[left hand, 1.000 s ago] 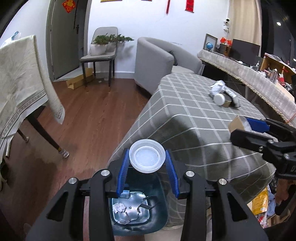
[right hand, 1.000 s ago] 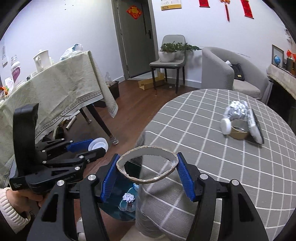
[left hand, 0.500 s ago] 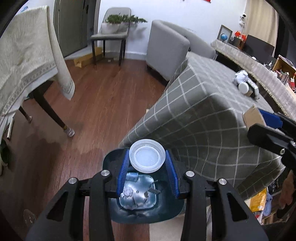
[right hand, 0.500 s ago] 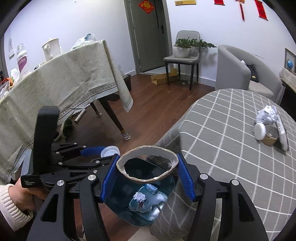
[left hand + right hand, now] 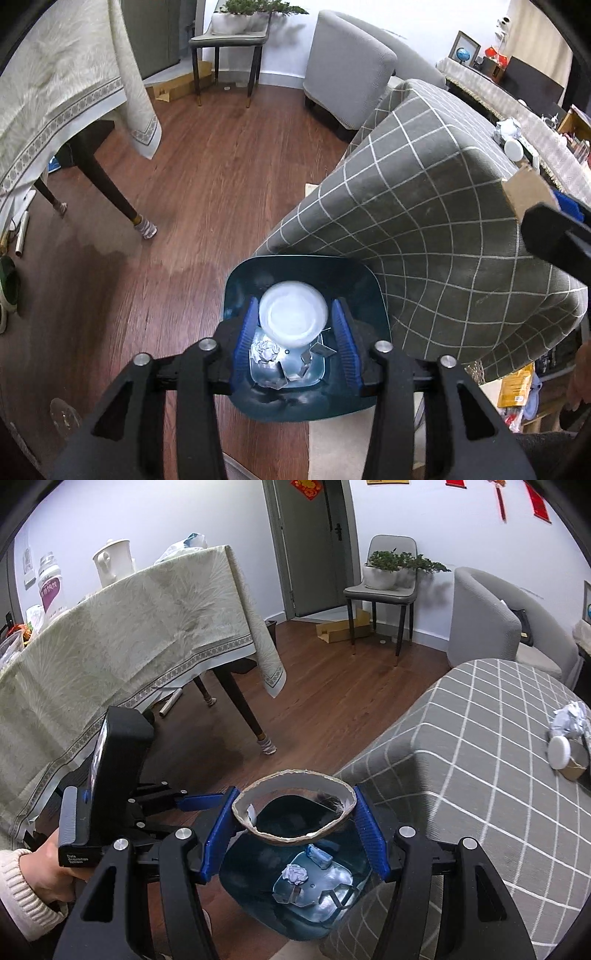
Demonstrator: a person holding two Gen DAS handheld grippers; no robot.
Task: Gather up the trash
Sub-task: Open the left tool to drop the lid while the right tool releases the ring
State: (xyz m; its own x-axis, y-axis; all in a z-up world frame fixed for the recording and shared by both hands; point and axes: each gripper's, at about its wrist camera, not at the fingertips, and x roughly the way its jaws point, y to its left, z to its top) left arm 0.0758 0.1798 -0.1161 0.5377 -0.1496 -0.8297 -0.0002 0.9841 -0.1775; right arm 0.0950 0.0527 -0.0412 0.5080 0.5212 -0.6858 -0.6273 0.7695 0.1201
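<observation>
- Left tool (image 5: 293, 334): it is held directly above the blue waste bin (image 5: 236, 291), with the round translucent plastic lid (image 5: 293, 319) between its blue pads (image 5: 341, 332). The jaws are opening; a gap is visible on each side of the lid, so the lid is judged to be released and free to drop. The release is best completed with the tool kept centred over the bin mouth, so that the light lid does not glance off the rim.
- Right tool (image 5: 294, 825): it is clamped across the torn cardboard ring (image 5: 293, 814), which is squeezed slightly oval between the pads. It is poised over the near part of the same bin. The grip is best kept until the ring is fully over the opening.
- Bin contents: crumpled paper (image 5: 295, 873), a small blue scrap (image 5: 319, 853) and clear fragments lie on the bottom. The bin stands on the wooden floor (image 5: 207, 177), against the hanging edge of the grey checked cloth.
- Tabletop (image 5: 491, 738): further trash remains at its far side, namely a crumpled paper ball (image 5: 569, 718), a white cap (image 5: 559, 752) and a tape roll (image 5: 576, 768). Collection is therefore judged unfinished.
- Caution: both tools crowd one opening; releases are best made one after the other.
</observation>
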